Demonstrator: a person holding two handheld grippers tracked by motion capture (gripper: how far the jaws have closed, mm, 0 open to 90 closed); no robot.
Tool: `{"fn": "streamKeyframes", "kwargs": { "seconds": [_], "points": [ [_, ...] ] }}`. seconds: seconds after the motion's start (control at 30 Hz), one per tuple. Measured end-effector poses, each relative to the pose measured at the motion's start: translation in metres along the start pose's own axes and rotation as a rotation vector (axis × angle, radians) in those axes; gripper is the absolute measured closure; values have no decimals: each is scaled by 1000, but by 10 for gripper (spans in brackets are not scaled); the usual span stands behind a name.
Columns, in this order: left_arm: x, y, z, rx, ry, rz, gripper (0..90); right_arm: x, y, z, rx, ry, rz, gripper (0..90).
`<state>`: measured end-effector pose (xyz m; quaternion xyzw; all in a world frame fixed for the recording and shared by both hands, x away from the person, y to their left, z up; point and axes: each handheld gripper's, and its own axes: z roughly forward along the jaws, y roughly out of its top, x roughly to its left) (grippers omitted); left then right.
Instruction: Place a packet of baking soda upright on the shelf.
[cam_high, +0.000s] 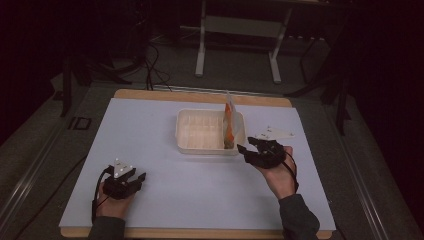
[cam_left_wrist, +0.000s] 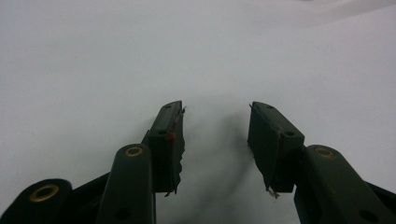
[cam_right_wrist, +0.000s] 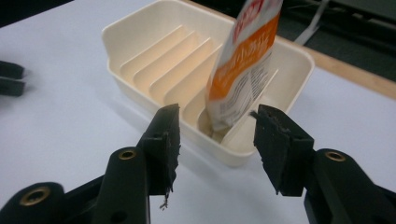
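A cream slotted tray (cam_high: 186, 131) (cam_right_wrist: 130, 32) stands at the middle of the white table. An orange and white packet (cam_high: 229, 122) (cam_right_wrist: 245, 65) stands upright in its rightmost slot, leaning on a divider. My right gripper (cam_high: 245, 148) (cam_right_wrist: 215, 140) hovers open just in front of the tray's near right corner, a short way from the packet, with nothing between its pads. My left gripper (cam_high: 137, 178) (cam_left_wrist: 215, 140) rests open near the front left of the table over bare white surface, with nothing in it.
The white table top (cam_high: 150, 130) has a wooden edge at front and back. A white three-cornered plate (cam_high: 274, 133) lies to the right of the tray. A white frame stand (cam_high: 237, 45) and cables sit on the dark floor behind the table.
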<state>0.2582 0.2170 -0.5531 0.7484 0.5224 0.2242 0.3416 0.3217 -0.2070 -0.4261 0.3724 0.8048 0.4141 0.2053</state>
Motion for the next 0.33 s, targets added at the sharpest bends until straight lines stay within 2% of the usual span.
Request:
{"fn": "streamKeyframes", "kwargs": {
  "seconds": [0.13, 0.23, 0.3, 0.33],
  "points": [
    [0, 0, 0, 1, 0, -2, 548, -7, -13, -3, 13, -2, 14, 503],
    [0, 0, 0, 0, 1, -2, 548, -15, -27, -8, 17, 2, 51, 504],
    [0, 0, 0, 1, 1, -1, 547, -17, -30, -9, 20, 1, 55, 505],
    [0, 0, 0, 1, 2, -1, 547, -21, -39, -10, 25, -15, 68, 504]
  ]
}}
